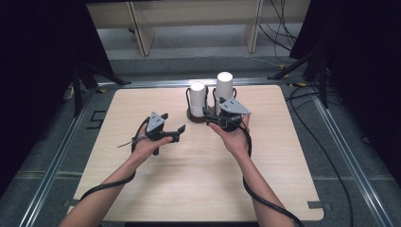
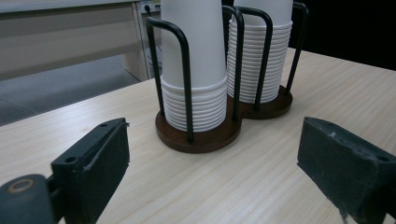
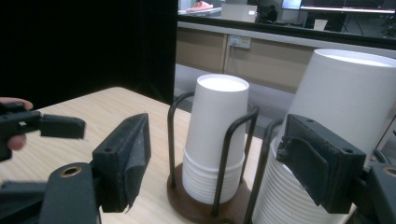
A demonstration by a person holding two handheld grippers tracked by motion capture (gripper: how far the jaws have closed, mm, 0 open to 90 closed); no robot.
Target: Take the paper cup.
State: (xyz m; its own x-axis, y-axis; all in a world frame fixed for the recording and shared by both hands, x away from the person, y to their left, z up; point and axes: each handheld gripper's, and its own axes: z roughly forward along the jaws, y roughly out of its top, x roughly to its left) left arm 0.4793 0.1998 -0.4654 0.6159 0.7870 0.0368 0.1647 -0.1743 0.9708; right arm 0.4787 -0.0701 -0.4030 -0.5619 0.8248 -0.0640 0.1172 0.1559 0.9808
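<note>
Two upside-down stacks of white paper cups stand in a brown wooden holder (image 1: pixel 195 117) with black wire loops, at the table's far middle. The shorter stack (image 1: pixel 197 94) is on the left, the taller stack (image 1: pixel 224 87) on the right. My left gripper (image 1: pixel 178 133) hovers open to the left of the holder and points toward it; its view has both stacks ahead, the nearer stack (image 2: pixel 198 70) well beyond the jaws. My right gripper (image 1: pixel 210 116) is open just in front of the taller stack (image 3: pixel 336 107), with the shorter stack (image 3: pixel 217 135) seen between its jaws, untouched.
The light wood table (image 1: pixel 198 179) has wide bare surface in front of the hands. Black curtains flank both sides. Tripod legs (image 1: pixel 80 80) and cables (image 1: pixel 331 156) lie on the floor around it, and pale shelving (image 1: pixel 198 19) stands behind.
</note>
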